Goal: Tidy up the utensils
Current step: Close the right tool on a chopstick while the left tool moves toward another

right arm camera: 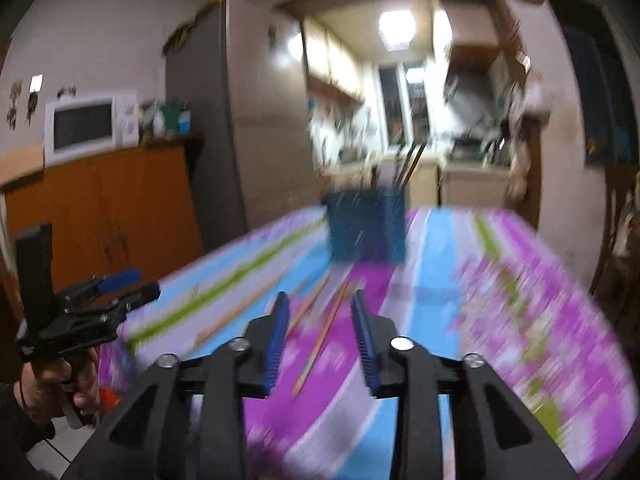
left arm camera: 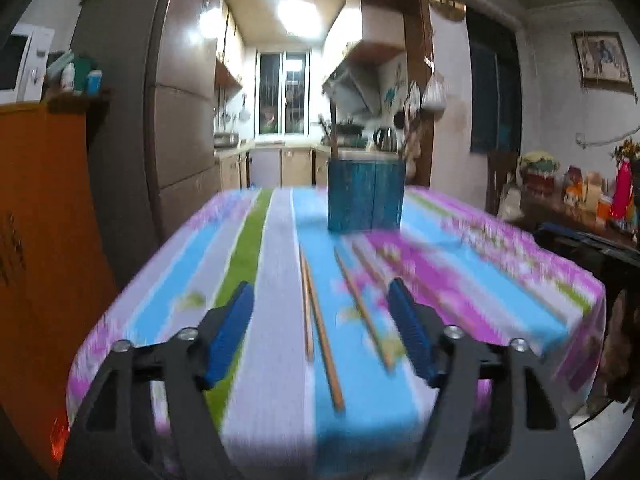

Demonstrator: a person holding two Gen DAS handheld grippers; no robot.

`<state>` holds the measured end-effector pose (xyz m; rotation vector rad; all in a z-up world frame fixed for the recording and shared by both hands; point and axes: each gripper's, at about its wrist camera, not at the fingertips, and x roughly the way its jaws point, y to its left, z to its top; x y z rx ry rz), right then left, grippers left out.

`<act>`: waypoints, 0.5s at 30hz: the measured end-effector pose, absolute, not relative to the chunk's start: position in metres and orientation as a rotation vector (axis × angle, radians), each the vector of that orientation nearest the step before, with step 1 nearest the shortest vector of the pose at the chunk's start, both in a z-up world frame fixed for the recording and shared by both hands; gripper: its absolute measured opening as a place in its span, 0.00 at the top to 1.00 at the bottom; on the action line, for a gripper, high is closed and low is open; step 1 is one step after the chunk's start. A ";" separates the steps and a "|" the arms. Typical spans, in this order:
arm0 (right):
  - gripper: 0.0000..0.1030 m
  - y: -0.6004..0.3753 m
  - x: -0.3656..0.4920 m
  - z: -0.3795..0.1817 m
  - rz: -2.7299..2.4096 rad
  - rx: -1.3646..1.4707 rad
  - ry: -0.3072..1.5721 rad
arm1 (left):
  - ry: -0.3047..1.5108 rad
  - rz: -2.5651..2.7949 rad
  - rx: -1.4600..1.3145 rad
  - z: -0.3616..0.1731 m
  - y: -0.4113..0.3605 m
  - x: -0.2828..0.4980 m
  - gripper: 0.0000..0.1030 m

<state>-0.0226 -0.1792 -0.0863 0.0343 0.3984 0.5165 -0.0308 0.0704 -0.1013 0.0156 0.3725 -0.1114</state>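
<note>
Several wooden chopsticks lie loose on the striped tablecloth, pointing toward a blue utensil holder at the table's far end. A few sticks stand in the holder. My left gripper hovers over the near part of the table, open and holding nothing; the chopsticks lie below its gap. My right gripper is open more narrowly, also without a hold, above one chopstick on the cloth. In the right wrist view the left gripper shows at the left edge, carried by a hand. Both views are blurred.
An orange cabinet with a microwave stands left of the table, a grey fridge behind it. A side table with bottles and flowers stands at the right. The kitchen doorway opens beyond the table's far edge.
</note>
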 end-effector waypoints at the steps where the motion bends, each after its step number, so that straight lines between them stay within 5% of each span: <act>1: 0.72 -0.172 -0.023 -0.097 0.521 0.026 0.411 | 0.383 -0.116 0.023 -0.108 0.071 -0.034 0.43; 5: 0.72 -0.155 -0.017 -0.122 0.510 0.010 0.459 | 0.446 -0.133 0.043 -0.135 0.070 -0.031 0.57; 15: 0.75 -0.144 -0.006 -0.146 0.455 -0.007 0.505 | 0.459 -0.157 0.077 -0.167 0.065 -0.036 0.67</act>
